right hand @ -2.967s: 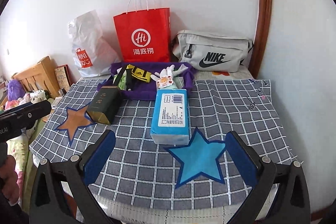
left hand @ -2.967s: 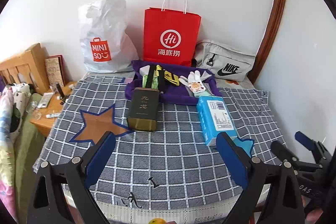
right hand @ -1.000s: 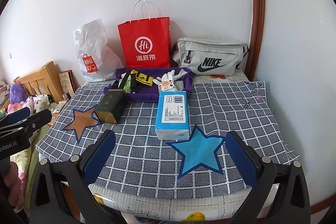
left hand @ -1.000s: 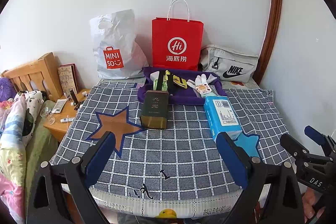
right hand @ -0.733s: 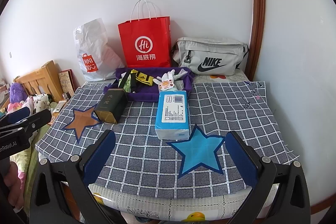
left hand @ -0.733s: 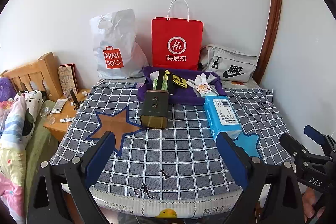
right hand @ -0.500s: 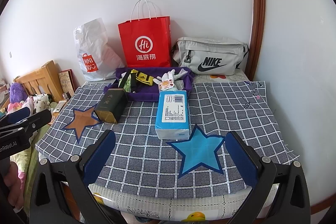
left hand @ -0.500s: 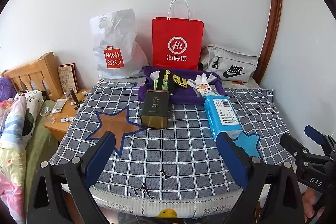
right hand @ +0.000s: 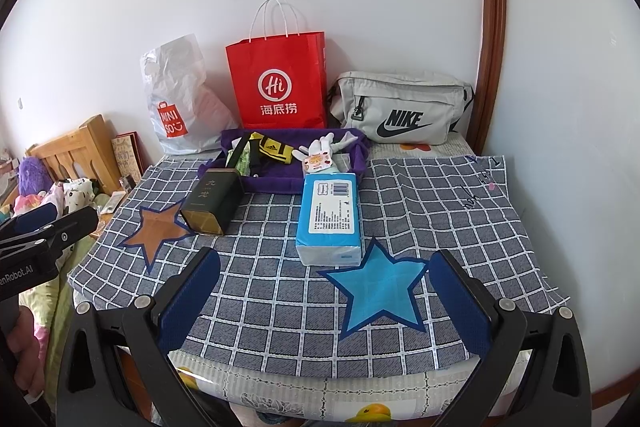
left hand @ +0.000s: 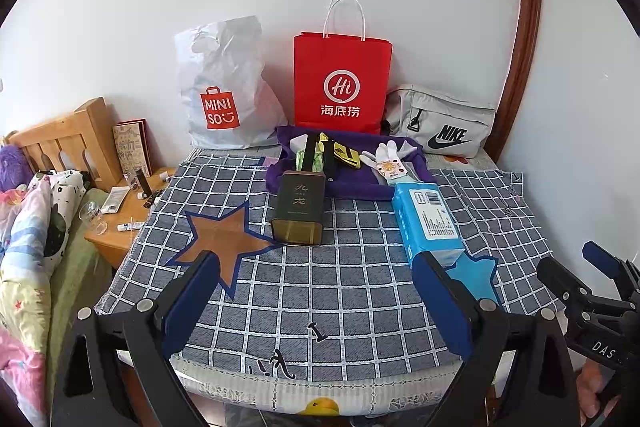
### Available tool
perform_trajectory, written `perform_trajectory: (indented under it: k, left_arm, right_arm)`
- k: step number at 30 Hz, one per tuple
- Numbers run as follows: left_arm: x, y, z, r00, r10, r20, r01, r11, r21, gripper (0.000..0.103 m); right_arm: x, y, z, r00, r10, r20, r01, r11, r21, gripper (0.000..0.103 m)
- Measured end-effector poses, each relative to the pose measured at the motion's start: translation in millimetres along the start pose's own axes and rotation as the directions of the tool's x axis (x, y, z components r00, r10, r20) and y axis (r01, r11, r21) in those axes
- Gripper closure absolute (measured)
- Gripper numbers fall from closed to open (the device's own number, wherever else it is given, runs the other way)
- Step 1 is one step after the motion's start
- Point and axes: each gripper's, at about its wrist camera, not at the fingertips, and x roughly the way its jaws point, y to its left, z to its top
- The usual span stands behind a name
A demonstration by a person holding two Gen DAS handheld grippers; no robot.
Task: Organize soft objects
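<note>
A crinkly blue tissue pack [right hand: 330, 214] lies flat on the checked woven cloth [right hand: 420, 203], touching a soft purple fabric tray [right hand: 276, 181] of gloves and socks (a glossy dark tin [right hand: 211, 201] lies beside it). The left gripper [left hand: 316, 303] and right gripper [right hand: 320, 301] both hang spread wide, holding nothing, at the near edge. Nothing has shifted since half a second ago

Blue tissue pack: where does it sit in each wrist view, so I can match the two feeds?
Left wrist: blue tissue pack lies right of centre, its near end just above the gripper's right finger.
Right wrist: blue tissue pack lies near centre, just above the blue star.
Shared landmark: the purple tray touching its far end.
</note>
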Motion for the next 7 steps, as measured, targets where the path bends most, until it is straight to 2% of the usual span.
perform_trajectory:
  k: [7]
  left_arm:
    - [3.6,1.3,1.8,1.0,0.008,-0.006,-0.008,1.0,0.005,0.006]
  right_arm:
    - [1.7,0.8,-1.4,1.0,0.007,0.004,-0.007,1.0,-0.002,0.0]
